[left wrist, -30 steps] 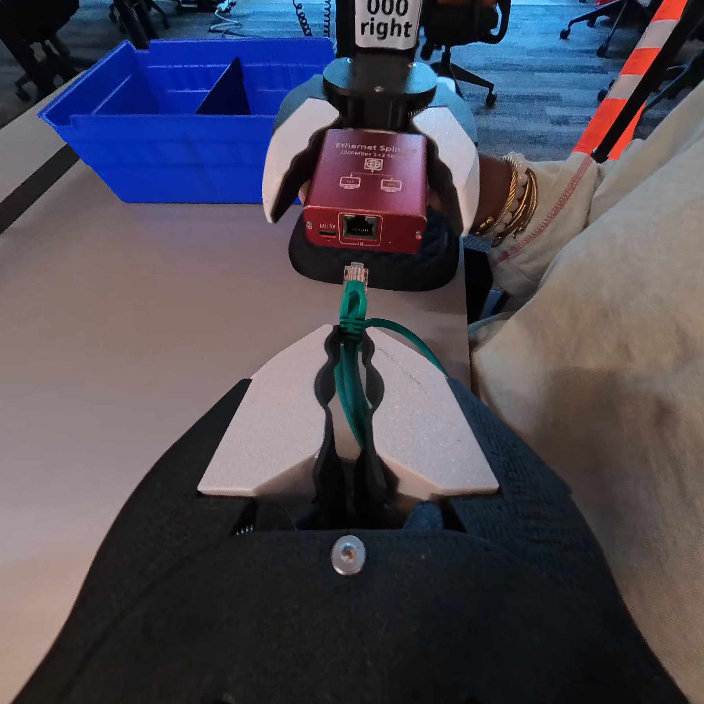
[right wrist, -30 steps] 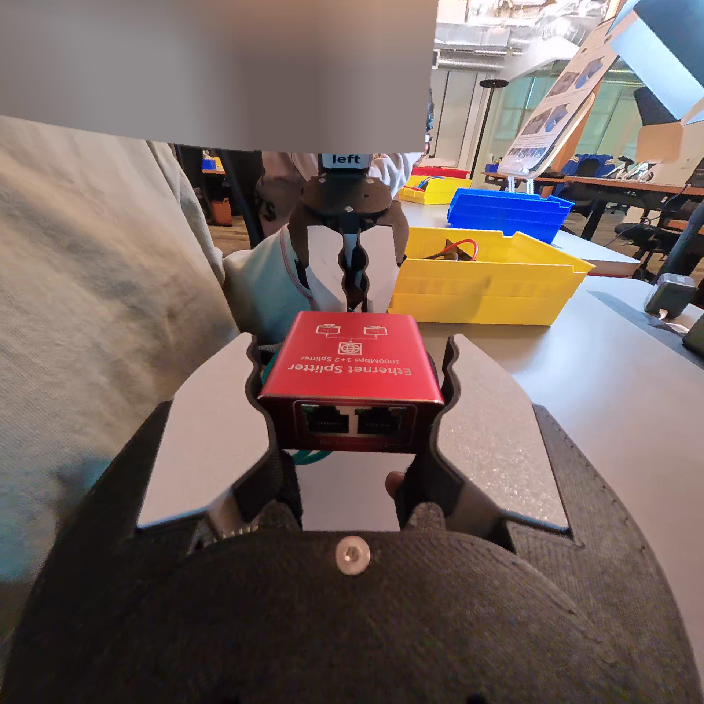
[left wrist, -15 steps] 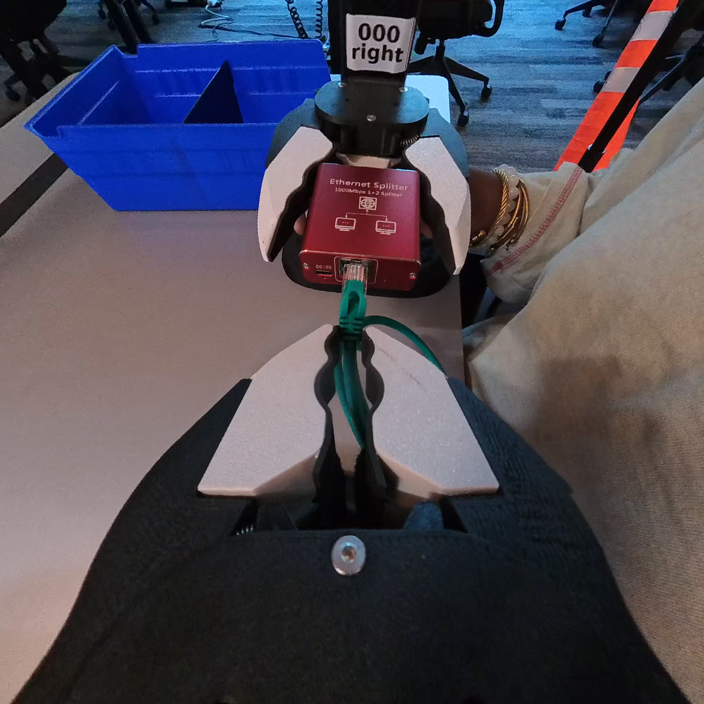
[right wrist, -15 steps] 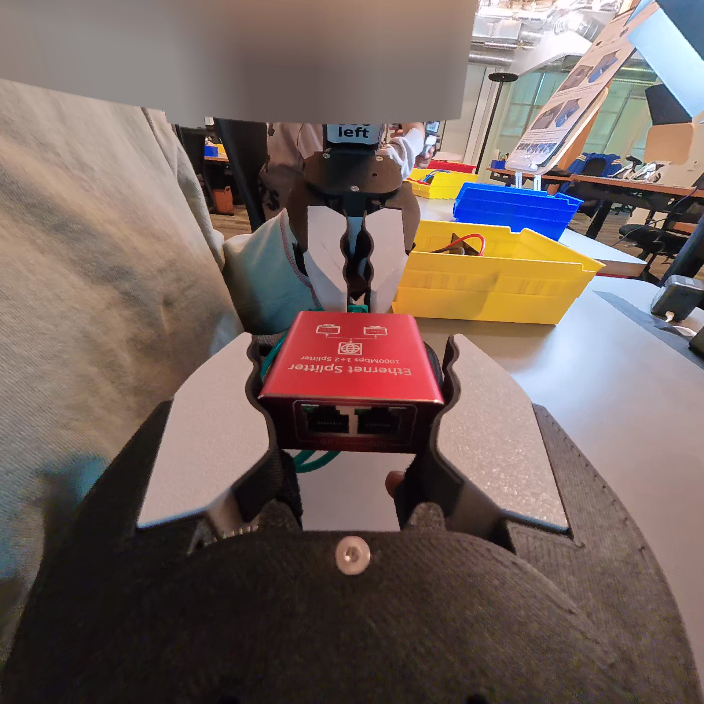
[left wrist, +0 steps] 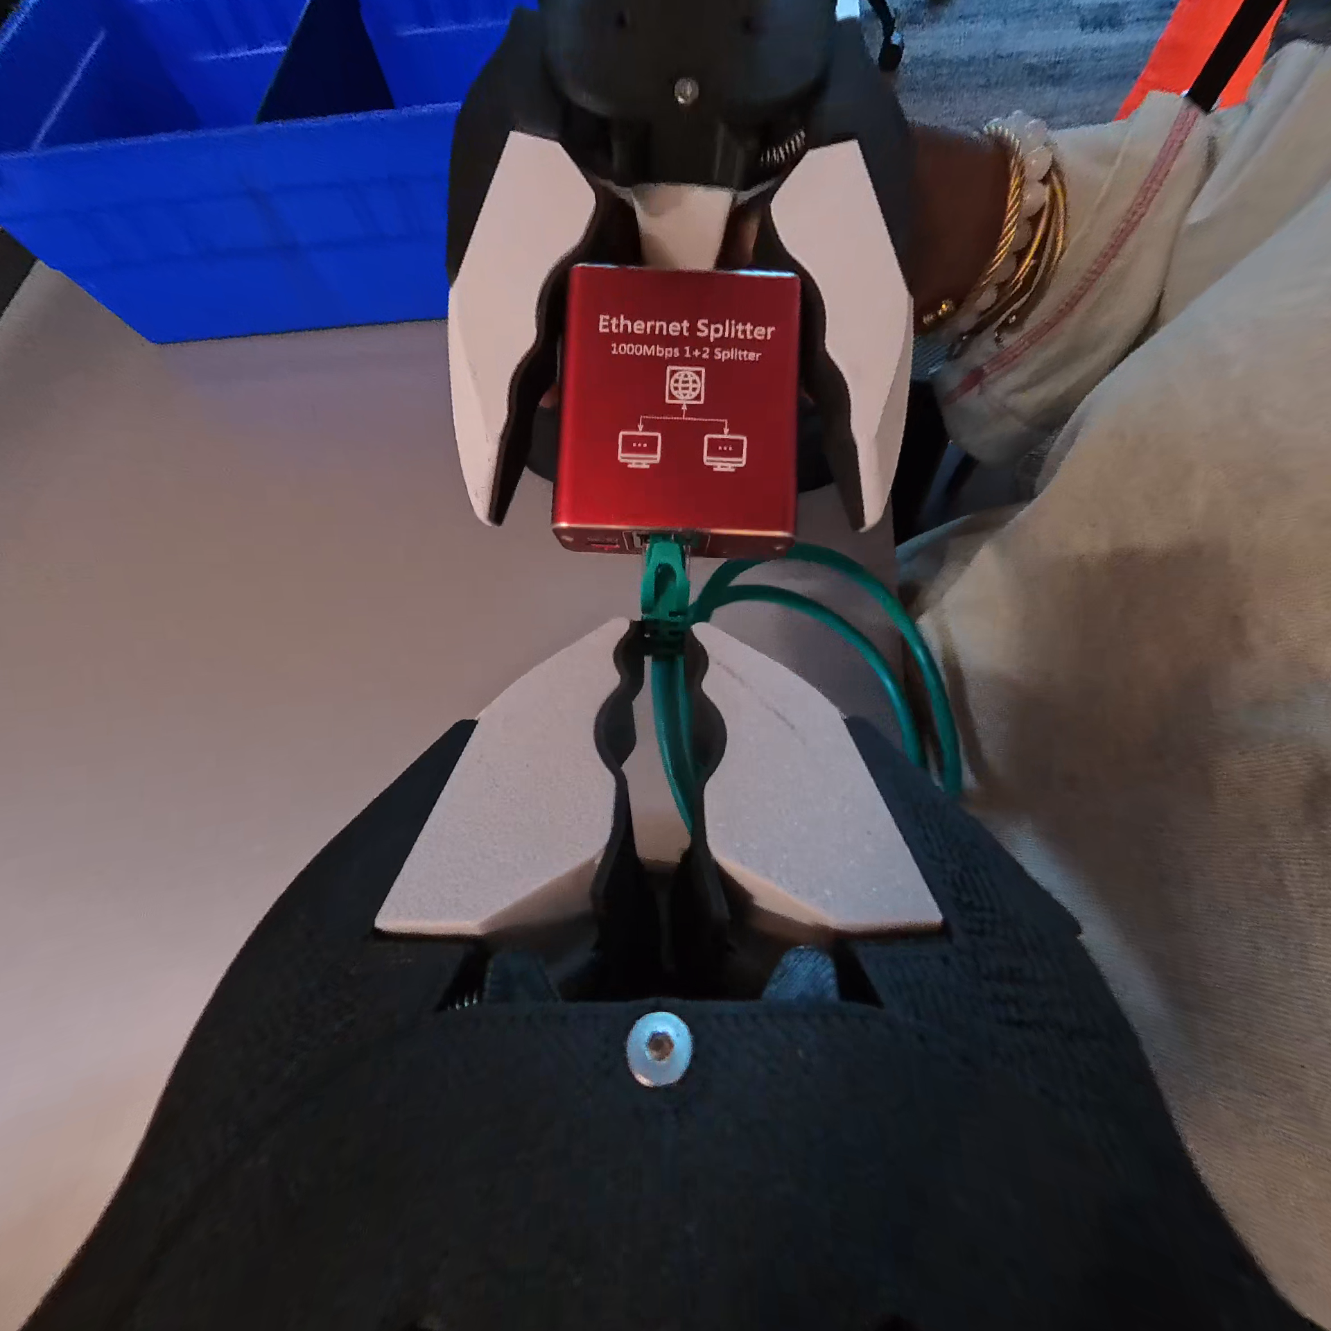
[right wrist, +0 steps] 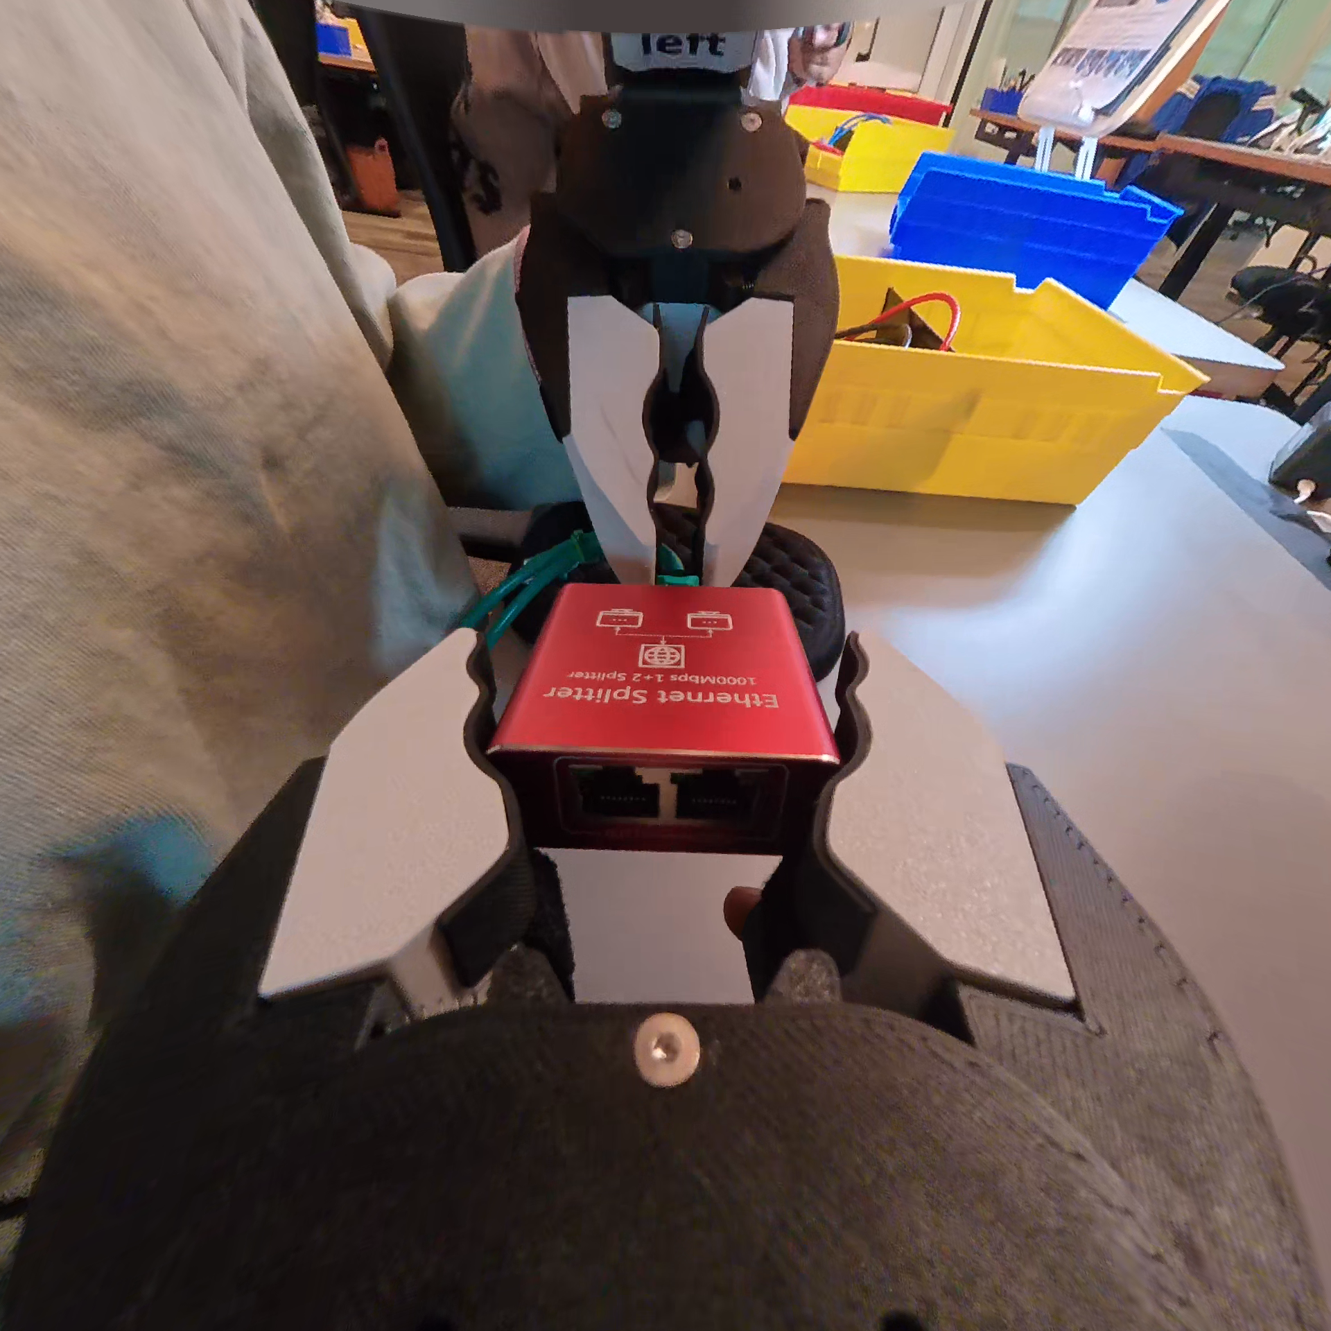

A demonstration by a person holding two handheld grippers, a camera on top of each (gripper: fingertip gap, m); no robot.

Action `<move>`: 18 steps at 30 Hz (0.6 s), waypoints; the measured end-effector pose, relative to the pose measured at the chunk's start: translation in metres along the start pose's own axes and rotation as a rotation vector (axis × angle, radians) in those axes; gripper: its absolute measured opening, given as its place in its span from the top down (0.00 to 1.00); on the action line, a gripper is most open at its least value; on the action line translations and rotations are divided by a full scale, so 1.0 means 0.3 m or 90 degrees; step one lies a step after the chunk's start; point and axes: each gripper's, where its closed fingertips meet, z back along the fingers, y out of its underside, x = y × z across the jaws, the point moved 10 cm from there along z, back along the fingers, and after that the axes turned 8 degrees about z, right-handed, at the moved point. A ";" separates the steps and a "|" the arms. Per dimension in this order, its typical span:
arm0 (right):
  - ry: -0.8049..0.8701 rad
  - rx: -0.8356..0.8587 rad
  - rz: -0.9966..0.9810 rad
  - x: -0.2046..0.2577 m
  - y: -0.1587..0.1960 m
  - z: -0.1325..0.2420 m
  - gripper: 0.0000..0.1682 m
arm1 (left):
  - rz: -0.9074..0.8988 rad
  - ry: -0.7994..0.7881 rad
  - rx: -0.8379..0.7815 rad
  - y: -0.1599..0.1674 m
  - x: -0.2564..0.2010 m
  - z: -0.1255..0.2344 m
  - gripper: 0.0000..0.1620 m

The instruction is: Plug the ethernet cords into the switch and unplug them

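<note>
Both hand-held grippers face each other above a smooth pale grey table (left wrist: 216, 576). Left gripper (left wrist: 666, 634), with matte white wedge-shaped fingers and wavy black inner pads, is closed narrowly on a thin green ethernet cord (left wrist: 673, 720); the cord's green plug boot (left wrist: 664, 583) sits in the single port on the near end of a small red anodised metal box, the switch (left wrist: 680, 403). Loops of the same cord arc off to the right against a beige fabric sleeve (left wrist: 1116, 648). Right gripper (right wrist: 666, 756) clamps the switch by its 2 sides, holding it just above the table. In the right wrist view the box's near face shows 2 empty sockets side by side. White printed lettering and small screen-and-globe icons cover the top of the box. Behind stand a glossy blue plastic bin (left wrist: 216, 202) and a yellow plastic bin (right wrist: 972, 418) holding a red wire (right wrist: 936, 310). Gold bracelets (left wrist: 1023, 216) circle a wrist near the right gripper
</note>
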 end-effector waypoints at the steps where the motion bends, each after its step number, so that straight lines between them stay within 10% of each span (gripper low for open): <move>1: -0.002 0.003 -0.002 0.001 0.002 -0.001 0.45 | -0.001 0.001 0.002 0.002 0.000 -0.002 0.95; 8: 0.067 0.013 0.044 -0.013 -0.034 0.013 0.45 | 0.032 -0.045 -0.079 -0.010 0.038 0.025 0.88; 13: 0.307 0.077 0.126 -0.051 -0.076 0.057 0.45 | 0.133 -0.181 -0.327 -0.030 0.060 0.122 0.79; 18: 0.516 0.036 0.230 -0.037 -0.115 0.063 0.46 | 0.394 0.002 -0.479 0.002 0.039 0.019 0.73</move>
